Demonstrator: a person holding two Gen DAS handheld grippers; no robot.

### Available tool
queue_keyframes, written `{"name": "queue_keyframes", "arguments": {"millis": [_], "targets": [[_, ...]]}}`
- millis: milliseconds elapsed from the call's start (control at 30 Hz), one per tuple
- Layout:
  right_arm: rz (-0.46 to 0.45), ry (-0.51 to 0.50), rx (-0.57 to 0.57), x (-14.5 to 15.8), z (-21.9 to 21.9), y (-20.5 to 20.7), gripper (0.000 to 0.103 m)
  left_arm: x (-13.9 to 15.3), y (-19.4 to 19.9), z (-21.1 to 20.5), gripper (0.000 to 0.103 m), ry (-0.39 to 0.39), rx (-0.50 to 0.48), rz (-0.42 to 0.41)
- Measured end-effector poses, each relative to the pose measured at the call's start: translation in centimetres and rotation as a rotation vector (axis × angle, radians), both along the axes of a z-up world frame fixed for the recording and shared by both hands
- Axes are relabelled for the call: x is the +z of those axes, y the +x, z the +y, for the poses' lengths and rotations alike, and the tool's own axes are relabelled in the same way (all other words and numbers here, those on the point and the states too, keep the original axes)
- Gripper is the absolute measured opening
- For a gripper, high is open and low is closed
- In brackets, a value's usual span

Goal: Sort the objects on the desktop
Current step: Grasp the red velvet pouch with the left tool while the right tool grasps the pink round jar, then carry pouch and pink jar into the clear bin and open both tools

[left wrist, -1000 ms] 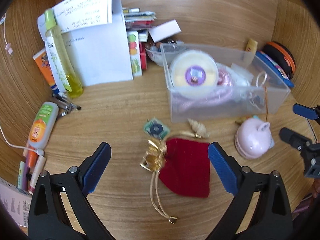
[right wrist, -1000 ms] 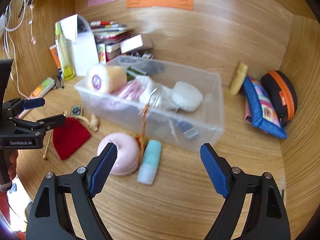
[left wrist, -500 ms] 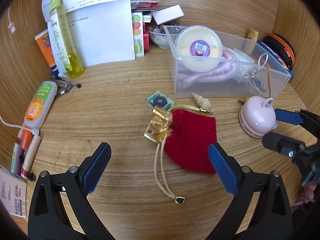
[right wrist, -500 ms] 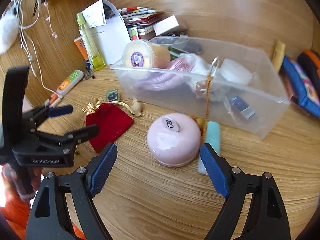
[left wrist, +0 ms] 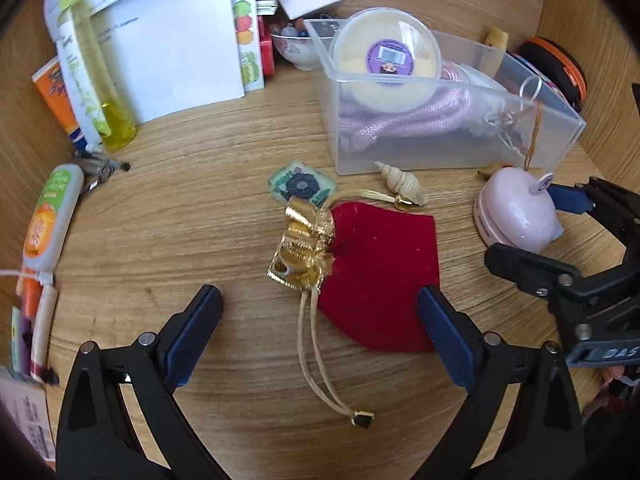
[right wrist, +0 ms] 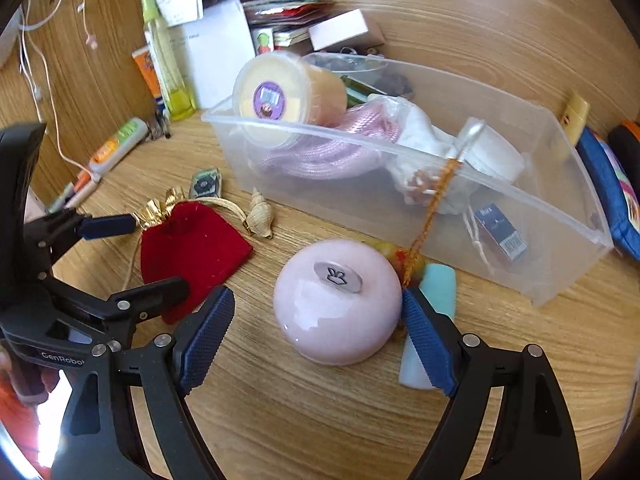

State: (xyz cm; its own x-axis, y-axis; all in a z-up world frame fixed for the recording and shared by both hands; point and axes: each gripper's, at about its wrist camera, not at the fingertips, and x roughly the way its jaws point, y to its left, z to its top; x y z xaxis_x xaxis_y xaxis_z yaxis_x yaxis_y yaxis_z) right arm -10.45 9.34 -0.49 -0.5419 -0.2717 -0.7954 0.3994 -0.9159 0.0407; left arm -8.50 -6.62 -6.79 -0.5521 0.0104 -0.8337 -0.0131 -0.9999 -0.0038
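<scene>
A red velvet pouch [left wrist: 384, 272] with a gold top and gold cords lies flat on the wooden desk. My left gripper [left wrist: 318, 312] hovers open just short of it, holding nothing; in the right wrist view the left gripper [right wrist: 154, 254] hangs over the pouch [right wrist: 192, 248]. A round pink case [right wrist: 336, 304] sits between the fingers of my open right gripper [right wrist: 316, 300]: the right pad is close to it and a gap shows on the left. The left wrist view shows the same case [left wrist: 516, 216] and right gripper [left wrist: 522, 227]. Behind stands a clear plastic bin [right wrist: 560, 280].
A seashell [left wrist: 402, 184] and a green square tile [left wrist: 302, 186] lie near the pouch. A teal tube [right wrist: 436, 292] rests beside the case. The bin holds a yellow tub [right wrist: 276, 96], pink rope and bags. A white box [left wrist: 176, 52], bottle and tubes crowd the left.
My right gripper came down and in towards the pink case, which now lies between its fingers. The left gripper tipped slightly, so the pouch sits higher in its view.
</scene>
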Motion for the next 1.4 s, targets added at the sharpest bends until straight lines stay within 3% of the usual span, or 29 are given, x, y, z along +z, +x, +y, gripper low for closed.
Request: {"name": "queue_keyframes", "arguments": {"millis": [100,200,367,433,500,733,933,1100,1400], "targets": [[-0.001,0.013,-0.006,-0.4,0.0,-0.2,0.076,0.0,-0.5,-0.1,0.099,0.018,-0.01,-0.01],[-0.008,0.023,-0.018,-0.7,0.3,-0.3,0.062,-0.1,-0.8,0.3,0.099,0.01,-0.021,-0.007],[0.003,0.029,-0.001,-0.7,0.5,0.5,0.06,0.1,-0.8,0.5,0.093,-0.028,-0.019,0.058],[0.007,0.024,0.008,-0.7,0.8,0.7,0.06,0.1,-0.9,0.5,0.072,0.007,-0.038,0.055],[0.006,0.018,0.016,-0.6,0.9,1.0,0.06,0.3,-1.1,0.4,0.058,0.01,-0.04,0.059],[0.006,-0.033,0.013,-0.1,1.6,1.8,0.06,0.6,-1.0,0.2,0.031,0.016,-0.02,0.083],[0.019,-0.076,-0.012,1.2,3.0,2.6,0.06,1.0,0.6,-1.1,0.028,0.056,0.021,0.109],[0.042,-0.085,-0.03,2.3,3.8,2.9,0.06,2.4,2.0,-0.7,0.028,0.006,0.047,0.155],[0.078,-0.102,-0.065,3.6,5.4,3.3,0.06,4.9,3.2,0.9,0.028,0.024,0.017,0.22]]}}
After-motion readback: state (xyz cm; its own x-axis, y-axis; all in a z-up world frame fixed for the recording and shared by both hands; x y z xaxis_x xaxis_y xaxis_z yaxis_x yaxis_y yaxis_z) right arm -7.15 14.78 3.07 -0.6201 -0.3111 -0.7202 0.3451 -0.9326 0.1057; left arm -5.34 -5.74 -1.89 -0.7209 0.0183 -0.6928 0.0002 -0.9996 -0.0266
